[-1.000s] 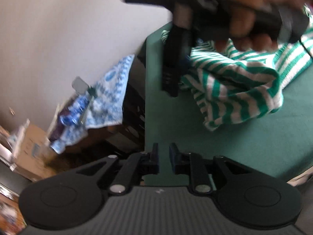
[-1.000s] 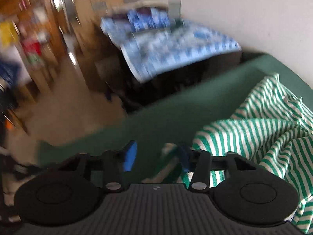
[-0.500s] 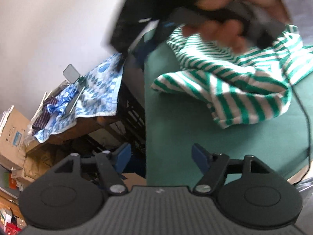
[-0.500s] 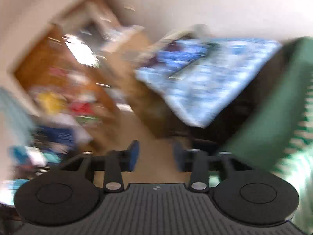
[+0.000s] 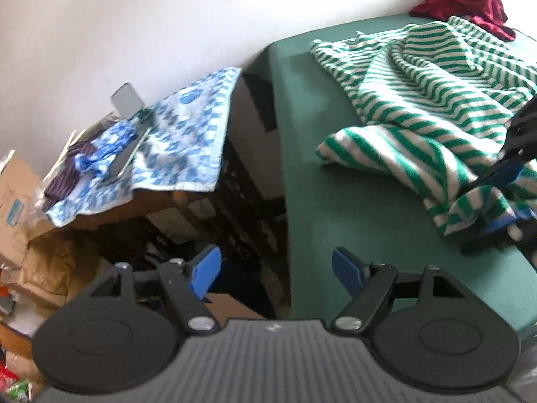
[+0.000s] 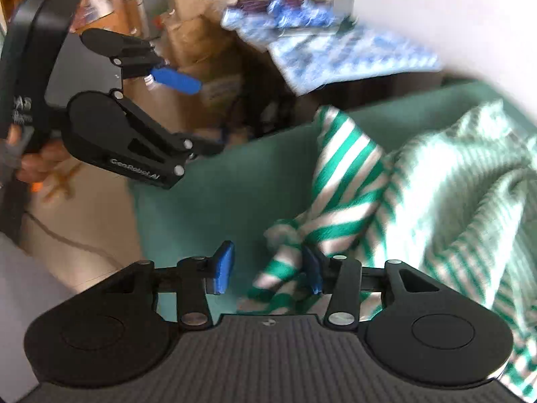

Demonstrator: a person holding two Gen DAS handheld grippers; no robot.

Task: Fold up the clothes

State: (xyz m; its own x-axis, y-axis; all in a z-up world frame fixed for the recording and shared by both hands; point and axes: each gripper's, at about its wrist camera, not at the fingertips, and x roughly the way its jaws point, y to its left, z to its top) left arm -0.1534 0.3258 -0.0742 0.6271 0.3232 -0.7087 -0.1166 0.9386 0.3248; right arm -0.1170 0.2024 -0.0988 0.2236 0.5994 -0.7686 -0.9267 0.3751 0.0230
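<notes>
The left tongs [image 5: 277, 270] stand wide apart with nothing between their blue pads, held off the near left edge of the green tabletop [image 5: 322, 221], over the gap beside it. The right tongs [image 6: 266, 270] are also spread; a bunched corner of the green-and-white striped garment [image 6: 339, 201] lies between the pads, touching the right pad, while the left pad stands clear of the cloth. In the left wrist view the right tongs [image 5: 500, 198] show at the right edge, straddling that same near corner of the garment [image 5: 433, 100].

The striped garment lies crumpled on the tabletop, spread from its near right part toward the far edge, with a folded flap jutting toward the tabletop's left side. At the tabletop's far right corner, just beyond the garment, sits a dark red cloth [image 5: 466, 0]. Left of the tabletop, a blue-and-white patterned cloth [image 5: 174, 141] drapes over a lower piece of furniture, with cardboard boxes [image 5: 16, 194] farther left.
</notes>
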